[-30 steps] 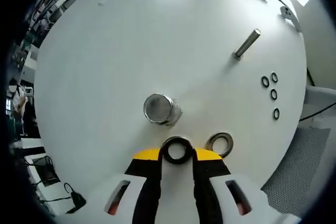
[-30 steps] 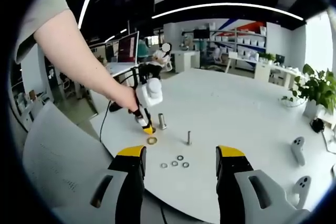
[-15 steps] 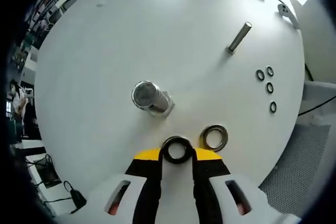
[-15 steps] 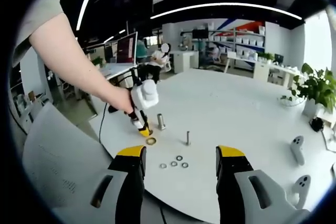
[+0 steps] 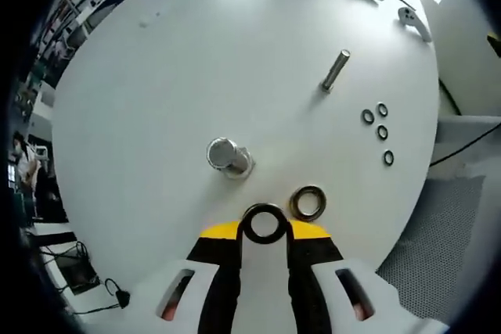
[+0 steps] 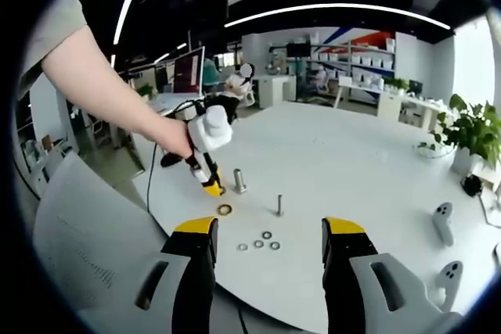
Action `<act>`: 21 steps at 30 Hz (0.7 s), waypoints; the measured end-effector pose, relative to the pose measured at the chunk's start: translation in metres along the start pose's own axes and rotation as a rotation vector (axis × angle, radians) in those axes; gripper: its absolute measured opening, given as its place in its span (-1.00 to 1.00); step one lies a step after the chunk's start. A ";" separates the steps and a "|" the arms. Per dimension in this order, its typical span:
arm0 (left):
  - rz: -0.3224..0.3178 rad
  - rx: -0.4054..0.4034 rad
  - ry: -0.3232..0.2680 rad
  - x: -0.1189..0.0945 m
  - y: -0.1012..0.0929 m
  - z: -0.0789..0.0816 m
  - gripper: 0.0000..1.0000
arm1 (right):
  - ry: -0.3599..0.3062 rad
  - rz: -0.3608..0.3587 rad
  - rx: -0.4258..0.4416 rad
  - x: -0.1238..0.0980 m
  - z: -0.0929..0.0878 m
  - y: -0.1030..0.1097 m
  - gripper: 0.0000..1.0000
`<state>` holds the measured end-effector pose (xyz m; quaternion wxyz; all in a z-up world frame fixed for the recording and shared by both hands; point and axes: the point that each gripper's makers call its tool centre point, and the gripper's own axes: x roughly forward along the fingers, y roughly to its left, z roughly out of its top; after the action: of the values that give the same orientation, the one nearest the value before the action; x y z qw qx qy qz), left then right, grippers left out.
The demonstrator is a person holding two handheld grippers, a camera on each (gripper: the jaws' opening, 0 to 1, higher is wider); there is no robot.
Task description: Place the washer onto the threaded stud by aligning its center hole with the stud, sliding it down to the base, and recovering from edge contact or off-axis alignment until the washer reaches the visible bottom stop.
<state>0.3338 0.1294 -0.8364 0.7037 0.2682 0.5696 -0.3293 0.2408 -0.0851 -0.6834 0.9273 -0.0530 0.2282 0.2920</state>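
**Washer gripped, stud ahead**

While the left gripper (image 5: 264,228) is pinching a dark washer (image 5: 264,223) above the white table (image 5: 196,52), the thick stud (image 5: 228,156) is standing just ahead. The right gripper (image 6: 266,240) is hanging spread wide. Best bet: centring the hole directly overhead before lowering.

An open-plan office or lab space is shown. In the right gripper view, a large round white counter (image 6: 352,170) is seen in the middle of the frame, with rows of white desks (image 6: 407,103) and shelving behind it at upper right. Long curved ceiling lights (image 6: 337,12) are seen across the top against a dark ceiling. A monitor (image 6: 190,72) is set on a desk at centre left, and a potted plant (image 6: 473,134) is placed at the right edge. A seated person (image 6: 239,84) is visible in the background.
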 end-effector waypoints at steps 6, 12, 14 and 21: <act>0.018 0.117 -0.018 -0.020 -0.001 0.012 -0.61 | 0.000 0.000 0.002 0.000 0.000 0.000 0.11; 0.041 0.147 -0.049 -0.033 0.005 0.029 -0.61 | 0.001 0.002 0.000 0.000 -0.001 0.000 0.10; 0.045 0.158 -0.052 -0.036 0.006 0.033 -0.61 | -0.001 0.000 0.002 0.000 0.000 0.000 0.10; 0.068 0.135 -0.077 -0.040 0.019 0.050 -0.61 | -0.004 0.001 0.000 -0.001 0.000 0.001 0.10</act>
<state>0.3740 0.1099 -0.7873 0.7162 0.3213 0.5090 -0.3531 0.2403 -0.0848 -0.6828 0.9276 -0.0523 0.2261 0.2928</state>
